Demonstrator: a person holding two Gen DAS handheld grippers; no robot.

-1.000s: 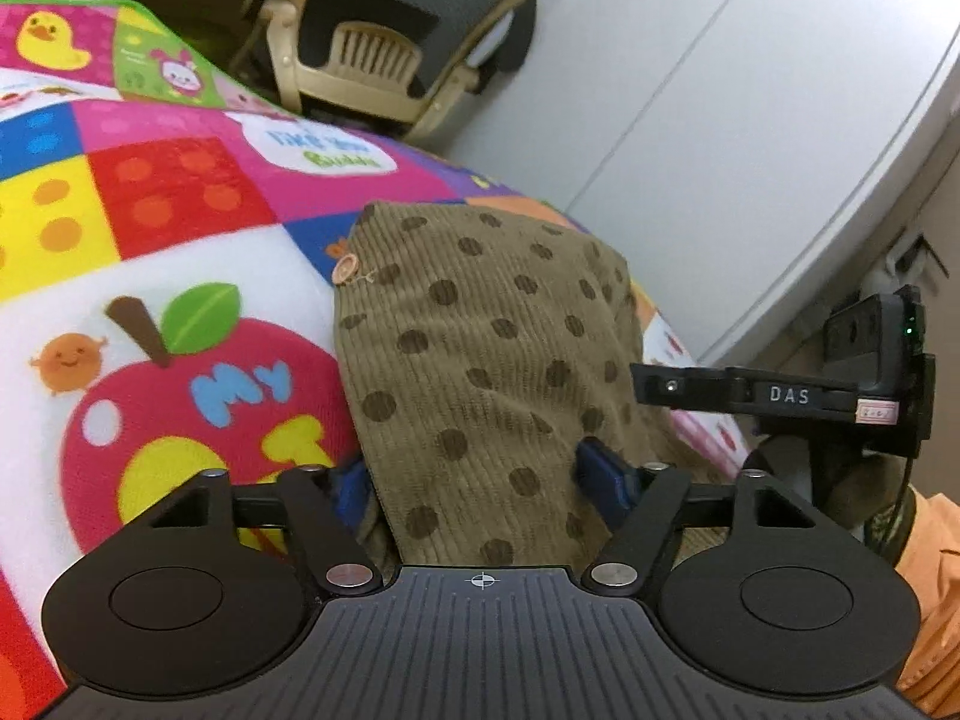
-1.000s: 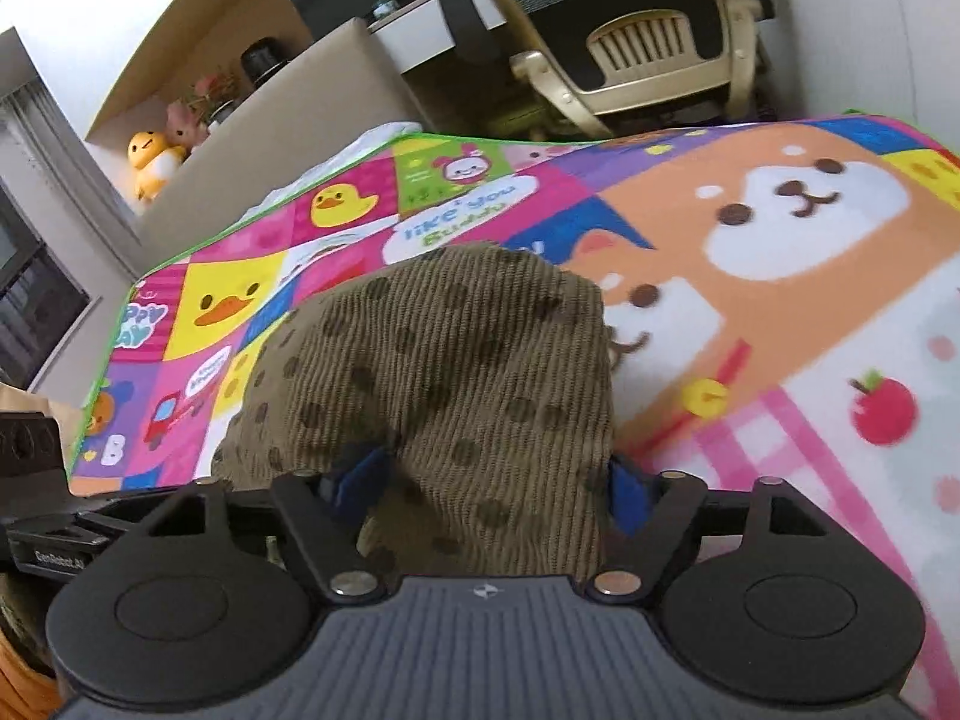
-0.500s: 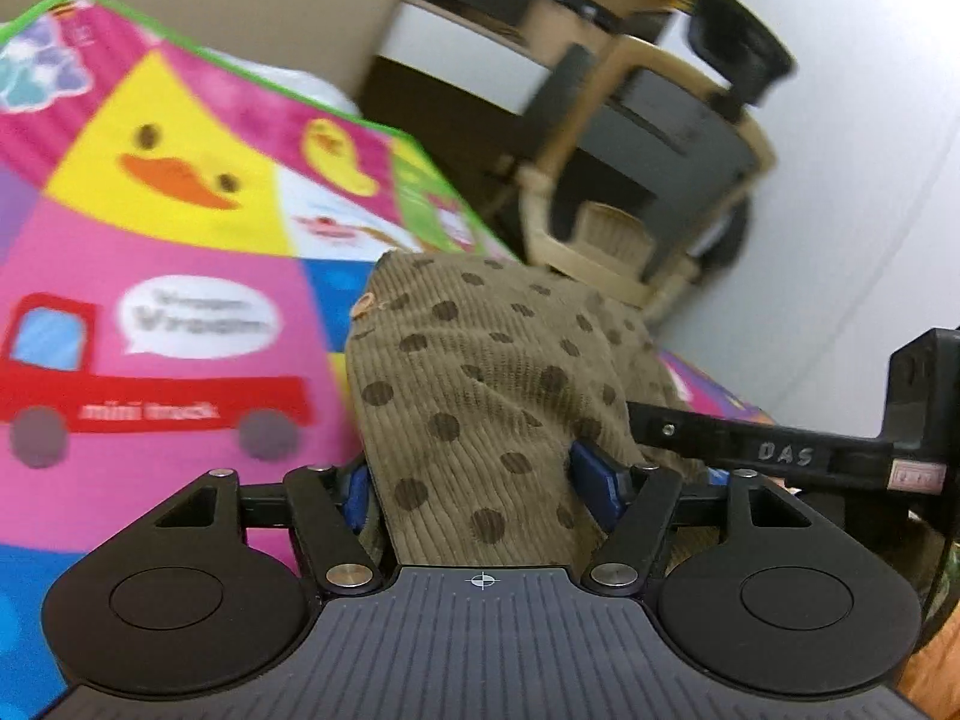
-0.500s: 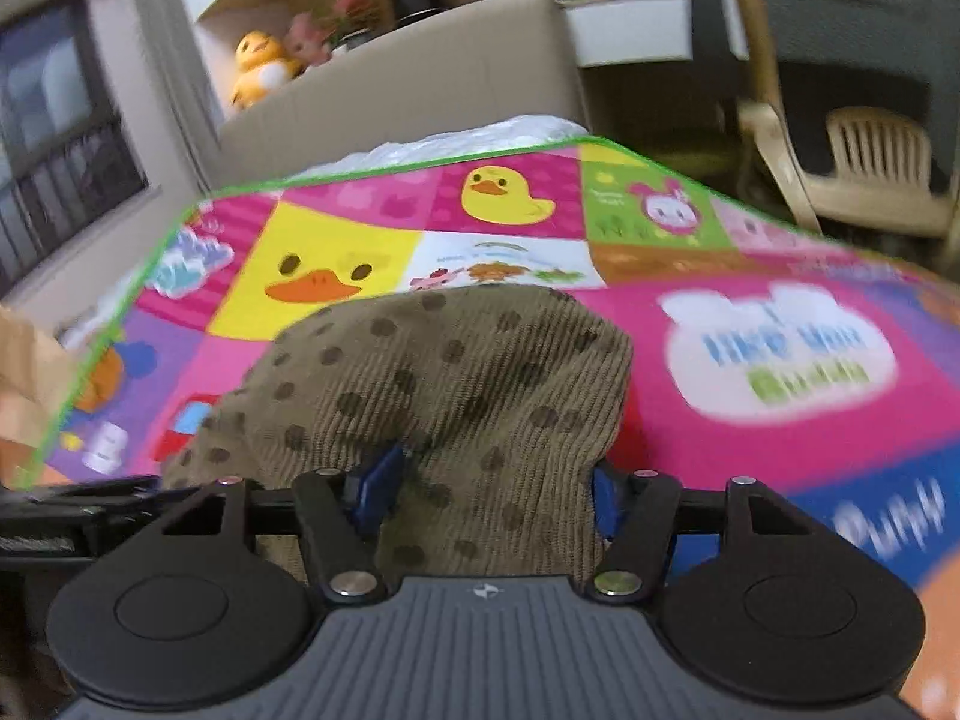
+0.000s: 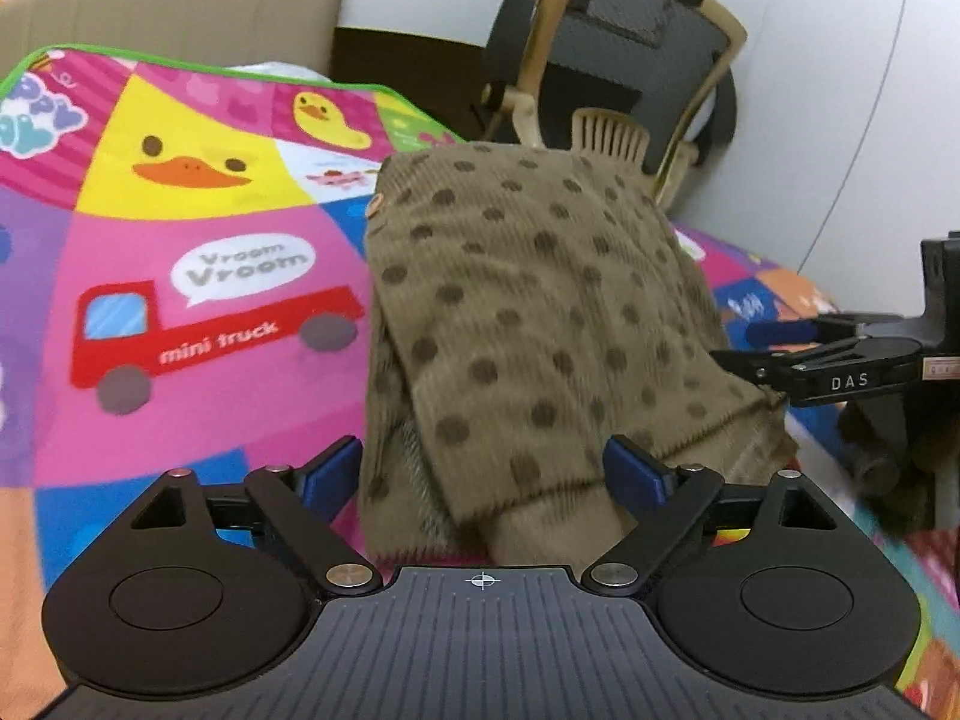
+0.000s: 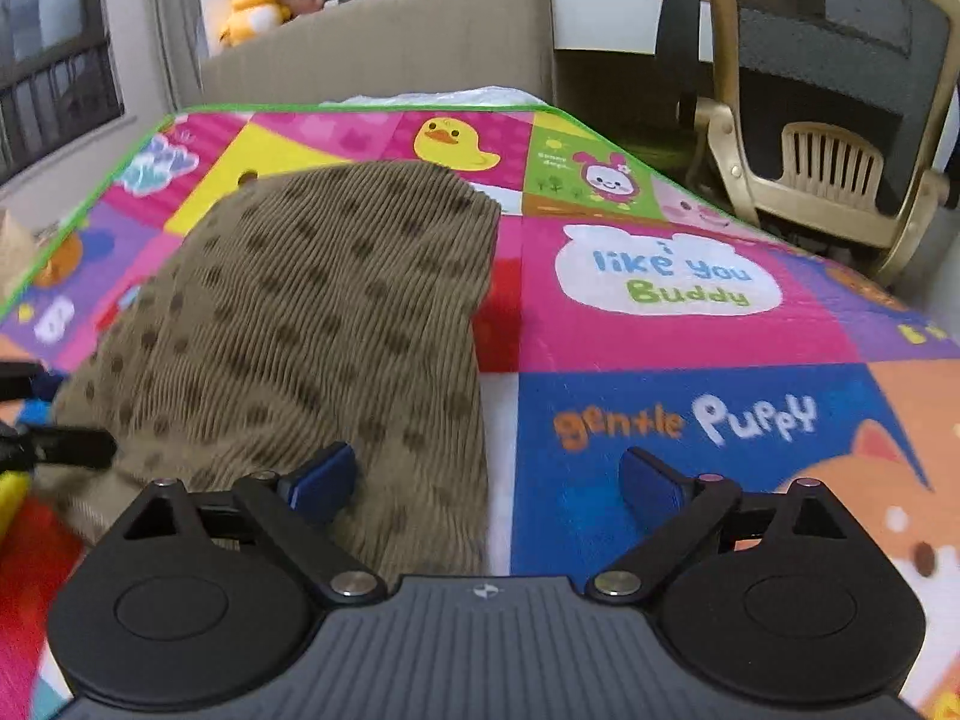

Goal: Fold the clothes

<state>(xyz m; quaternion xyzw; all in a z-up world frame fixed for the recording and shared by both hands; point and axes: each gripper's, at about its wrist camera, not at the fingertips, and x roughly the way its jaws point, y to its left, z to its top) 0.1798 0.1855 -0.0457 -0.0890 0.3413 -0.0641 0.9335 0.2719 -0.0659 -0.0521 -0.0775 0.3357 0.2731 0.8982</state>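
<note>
The brown dotted corduroy garment (image 5: 528, 324) is lying folded on the colourful play mat (image 5: 198, 312), reaching from the left tool (image 5: 483, 474) toward 12 o'clock. Both tools are standing wide and gripping nothing: the left tool is straddling the near hem, while the right tool (image 6: 486, 480) is sitting over the garment's 3 o'clock edge, one finger above cloth, the other above bare mat. This looks like a release after a fold; next likely calls for regrasping an edge or smoothing.
</note>
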